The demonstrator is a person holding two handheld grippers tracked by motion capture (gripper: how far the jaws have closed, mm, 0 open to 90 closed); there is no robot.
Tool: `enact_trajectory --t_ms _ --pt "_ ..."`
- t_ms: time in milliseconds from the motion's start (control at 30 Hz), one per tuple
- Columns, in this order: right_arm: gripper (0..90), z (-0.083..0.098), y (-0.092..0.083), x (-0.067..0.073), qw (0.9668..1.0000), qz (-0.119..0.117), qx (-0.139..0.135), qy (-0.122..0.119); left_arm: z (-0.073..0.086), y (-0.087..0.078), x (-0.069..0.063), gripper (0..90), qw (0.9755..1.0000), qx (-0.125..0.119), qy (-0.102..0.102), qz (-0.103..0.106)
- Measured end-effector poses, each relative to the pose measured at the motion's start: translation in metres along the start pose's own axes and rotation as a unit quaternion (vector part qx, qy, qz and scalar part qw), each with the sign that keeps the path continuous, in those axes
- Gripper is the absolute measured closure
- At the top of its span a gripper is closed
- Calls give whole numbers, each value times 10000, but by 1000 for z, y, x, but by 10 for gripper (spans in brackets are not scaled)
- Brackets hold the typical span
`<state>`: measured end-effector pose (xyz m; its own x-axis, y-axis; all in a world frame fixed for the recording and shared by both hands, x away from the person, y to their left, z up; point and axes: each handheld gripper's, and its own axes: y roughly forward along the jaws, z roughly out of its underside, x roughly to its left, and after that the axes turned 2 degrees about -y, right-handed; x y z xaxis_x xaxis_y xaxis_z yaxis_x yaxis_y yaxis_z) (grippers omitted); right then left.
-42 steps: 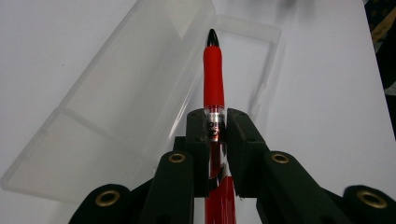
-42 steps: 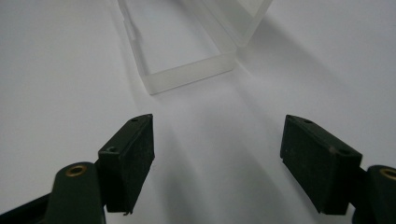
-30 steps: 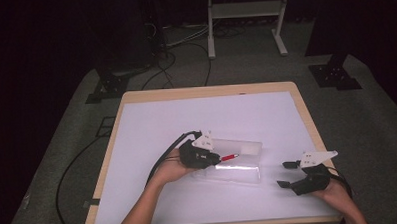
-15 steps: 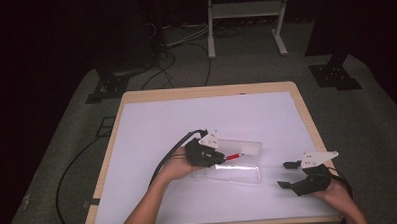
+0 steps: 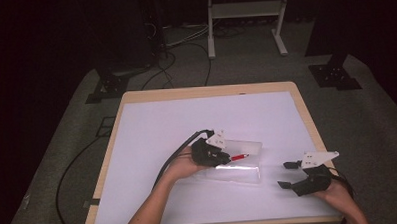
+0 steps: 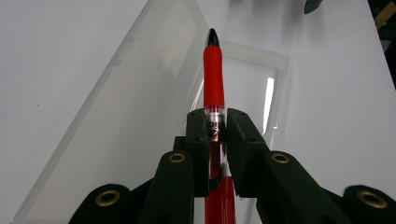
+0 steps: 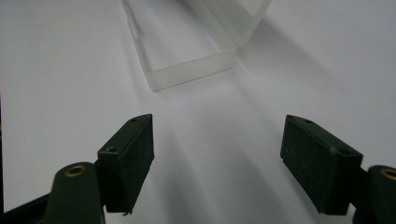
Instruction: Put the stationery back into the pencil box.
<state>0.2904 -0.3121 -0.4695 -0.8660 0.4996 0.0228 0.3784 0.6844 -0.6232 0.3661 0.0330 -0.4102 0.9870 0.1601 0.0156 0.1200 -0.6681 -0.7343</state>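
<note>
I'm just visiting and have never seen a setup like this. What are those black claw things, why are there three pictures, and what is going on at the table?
There is no robot here: a person sits at a table with a white top and holds a hand-held gripper, a black two-jaw claw, in each hand. One picture comes from a camera fixed above the table. The other two come from small cameras riding on each claw, looking along its jaws.

On the table lies a clear plastic box, open, with its lid folded back. The left gripper is shut on a red pen, whose dark tip points out over the box. The right gripper rests near the table's front edge with its jaws wide apart and nothing between them; the box end lies just ahead of it.
</note>
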Motion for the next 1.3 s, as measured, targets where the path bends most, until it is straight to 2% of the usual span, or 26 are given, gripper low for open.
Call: enact_trajectory --t_ms 567,833,1300 --pt "252 1 -2 -1 10000 13 -18 7 -5 22 -2 794 9996 77 98 247" --pt "251 1 -2 -1 10000 7 -16 14 -5 28 -5 793 9994 162 145 285" --pt "252 1 -1 -1 10000 2 3 5 -1 42 -4 793 9987 325 99 381"
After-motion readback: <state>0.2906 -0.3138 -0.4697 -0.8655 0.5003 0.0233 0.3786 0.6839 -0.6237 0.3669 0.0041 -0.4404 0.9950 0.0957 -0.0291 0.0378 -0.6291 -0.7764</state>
